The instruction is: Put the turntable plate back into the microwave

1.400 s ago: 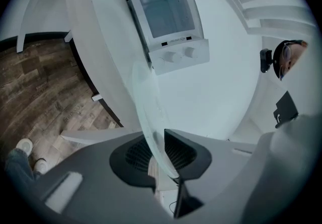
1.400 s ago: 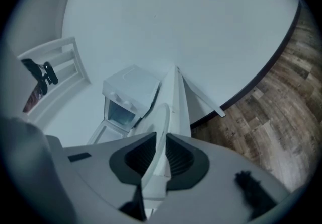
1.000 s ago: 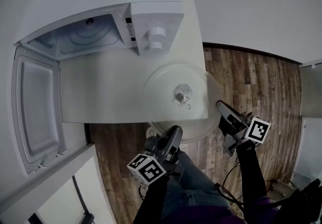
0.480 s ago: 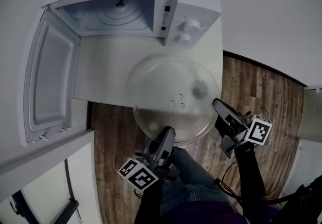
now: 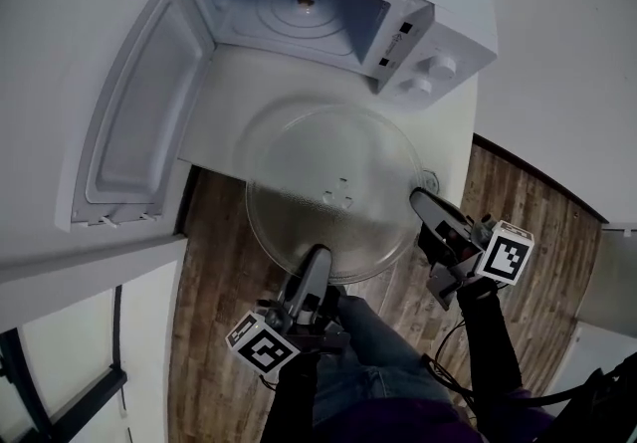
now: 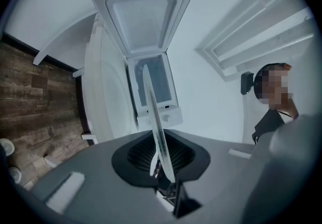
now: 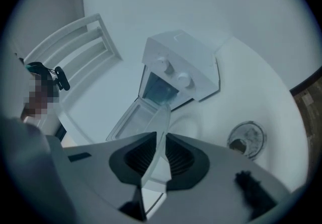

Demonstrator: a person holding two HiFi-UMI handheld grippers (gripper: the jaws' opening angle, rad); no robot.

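The clear glass turntable plate [image 5: 333, 192] hangs level over the white counter's [image 5: 214, 127] front edge, below the open microwave [image 5: 438, 58]. My left gripper [image 5: 317, 264] has the plate's near rim between its pads, with the jaws closing on it. My right gripper [image 5: 422, 202] is shut on the right rim. In the left gripper view the plate [image 6: 153, 112] shows edge-on between the pads of the left gripper [image 6: 163, 167], pointing at the cavity [image 6: 151, 74]. The right gripper view shows the rim [image 7: 160, 132] pinched in the right gripper [image 7: 153, 162].
The microwave door [image 5: 139, 122] hangs wide open to the left of the cavity [image 5: 299, 18], whose hub shows on the floor. A small round dark thing [image 7: 246, 140] lies on the counter right of the plate. Wooden floor [image 5: 214, 262] lies below. A person [image 6: 274, 112] stands off to the side.
Both grippers have carried the plate leftward and up the picture, off the counter's right part toward the microwave opening. The small round thing it covered now shows beside its right rim.
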